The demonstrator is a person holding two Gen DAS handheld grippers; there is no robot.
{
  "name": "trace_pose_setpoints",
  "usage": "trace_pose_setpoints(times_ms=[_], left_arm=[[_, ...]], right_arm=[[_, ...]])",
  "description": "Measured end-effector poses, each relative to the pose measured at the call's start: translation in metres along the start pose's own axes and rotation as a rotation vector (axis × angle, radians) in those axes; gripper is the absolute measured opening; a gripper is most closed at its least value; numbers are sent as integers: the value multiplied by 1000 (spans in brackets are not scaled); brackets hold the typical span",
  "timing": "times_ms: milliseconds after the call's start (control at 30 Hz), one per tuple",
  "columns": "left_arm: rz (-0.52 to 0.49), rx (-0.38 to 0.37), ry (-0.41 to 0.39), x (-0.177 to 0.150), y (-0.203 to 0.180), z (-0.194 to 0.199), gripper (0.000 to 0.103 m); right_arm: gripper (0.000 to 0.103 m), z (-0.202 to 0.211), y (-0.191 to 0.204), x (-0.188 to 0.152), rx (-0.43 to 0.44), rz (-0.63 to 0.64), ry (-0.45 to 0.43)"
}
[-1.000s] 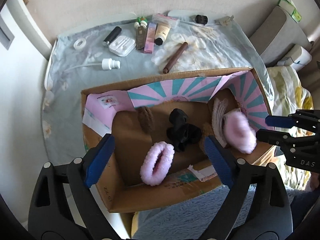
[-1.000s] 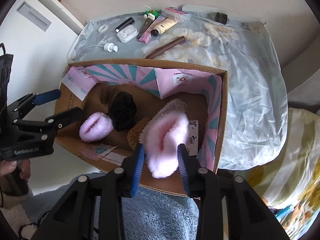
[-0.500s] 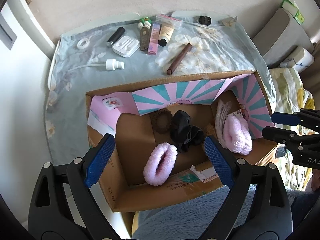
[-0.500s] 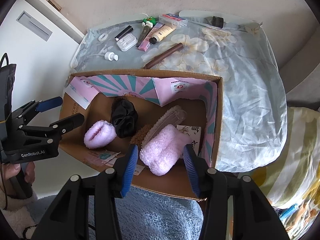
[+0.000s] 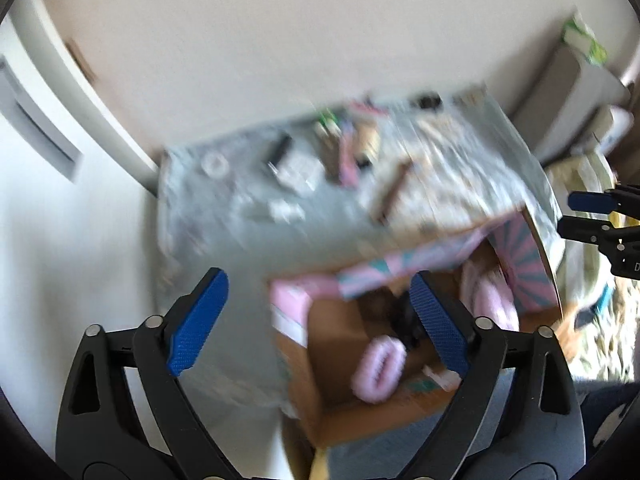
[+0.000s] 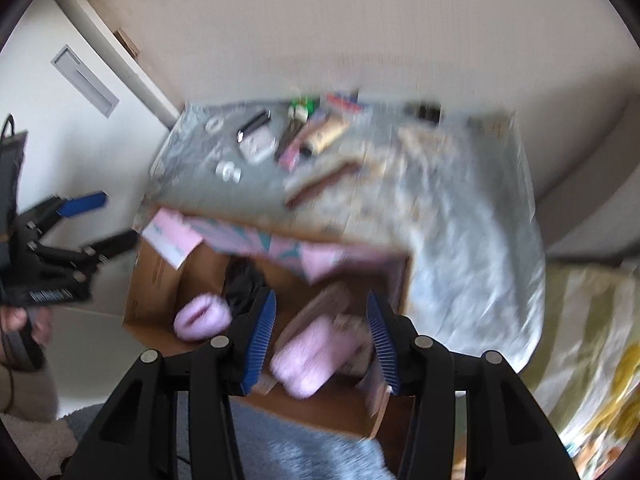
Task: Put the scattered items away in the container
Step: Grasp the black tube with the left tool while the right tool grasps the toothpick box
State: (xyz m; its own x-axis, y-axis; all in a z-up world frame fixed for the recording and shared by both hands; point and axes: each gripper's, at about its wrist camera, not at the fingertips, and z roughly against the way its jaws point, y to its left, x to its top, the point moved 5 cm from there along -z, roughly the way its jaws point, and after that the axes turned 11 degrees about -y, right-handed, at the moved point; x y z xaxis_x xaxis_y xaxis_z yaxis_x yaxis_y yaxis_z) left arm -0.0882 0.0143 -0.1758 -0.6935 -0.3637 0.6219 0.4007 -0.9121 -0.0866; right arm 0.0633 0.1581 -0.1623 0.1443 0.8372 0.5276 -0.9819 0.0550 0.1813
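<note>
Both views are motion-blurred. The open cardboard box (image 5: 340, 412) (image 6: 160, 276) with pink-and-teal flaps holds a pink fluffy ring (image 5: 378, 368) (image 6: 200, 316), a second pink fluffy piece (image 6: 312, 354) (image 5: 490, 300) and a black scrunchie (image 6: 244, 280). My left gripper (image 5: 320, 320) is open and empty, above the box's left edge. My right gripper (image 6: 320, 340) is open and empty, just above the second pink piece. Small items lie on the table behind: a brown stick (image 6: 320, 184) (image 5: 390, 192), a white case (image 6: 258, 144), tubes (image 6: 324, 136), a white cap (image 6: 228, 170).
The table is covered with a pale floral cloth (image 6: 460, 220). A white cabinet (image 5: 40, 140) stands at left, a wall behind. A yellow patterned bedspread (image 6: 592, 340) lies at right and a grey fluffy rug (image 6: 312, 452) in front of the box.
My right gripper let go of the pink fluffy piece, which now lies in the box, and opened wider. Both grippers have swung up and back; the left view has shifted left.
</note>
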Motion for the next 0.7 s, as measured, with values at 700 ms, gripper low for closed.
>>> trace_pose_setpoints(times_ms=[700], left_arm=[[52, -90, -19, 78, 45, -206, 101]], right_arm=[[54, -166, -34, 114, 177, 82, 3]])
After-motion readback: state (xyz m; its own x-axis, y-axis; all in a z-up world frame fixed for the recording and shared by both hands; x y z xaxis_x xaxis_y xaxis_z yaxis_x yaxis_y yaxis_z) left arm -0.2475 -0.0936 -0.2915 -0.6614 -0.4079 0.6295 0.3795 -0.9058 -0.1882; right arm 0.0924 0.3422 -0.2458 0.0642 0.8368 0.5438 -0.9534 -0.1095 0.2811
